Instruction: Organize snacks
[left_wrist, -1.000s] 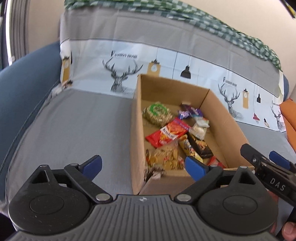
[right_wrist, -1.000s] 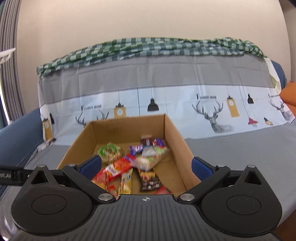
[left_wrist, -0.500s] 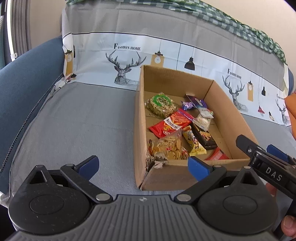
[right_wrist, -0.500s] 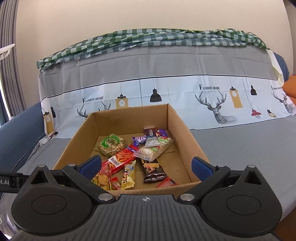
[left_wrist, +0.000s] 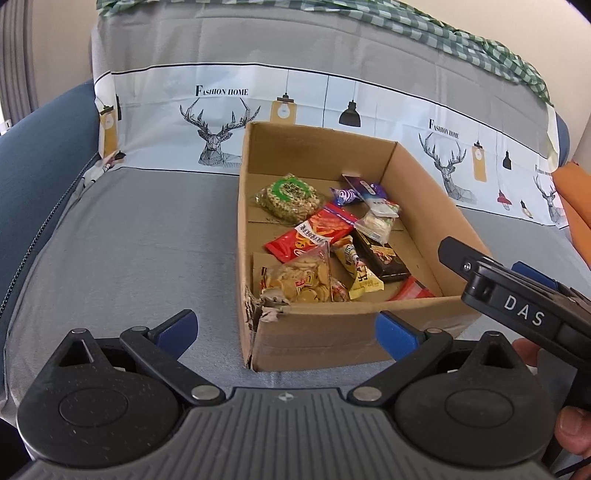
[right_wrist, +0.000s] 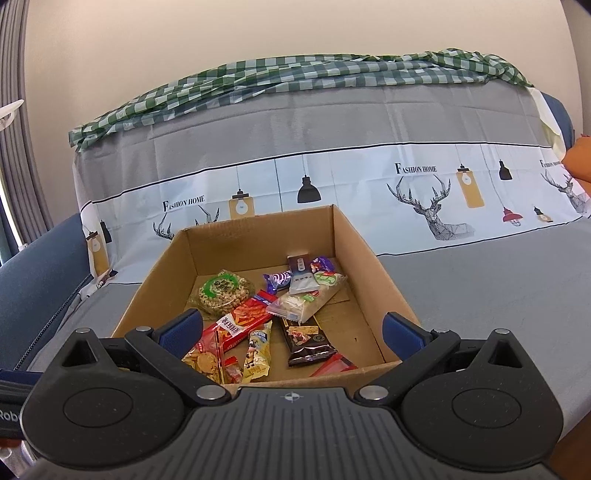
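Observation:
An open cardboard box sits on the grey sofa seat. It holds several snack packets: a round green-labelled one, a red packet, a bag of crackers, a yellow bar, a dark chocolate pack, a clear bag and purple sweets. My left gripper is open and empty, in front of the box's near left corner. My right gripper is open and empty, above the box's near edge; it also shows in the left wrist view.
The sofa has a grey seat cover and a printed deer cover on the backrest. A green checked cloth lies along the top. A blue armrest is at left, an orange cushion at right. The box's near left corner is torn.
Both grippers have drawn back and risen a little, so the box shows lower and fuller in both views. Both stay open; nothing was picked up.

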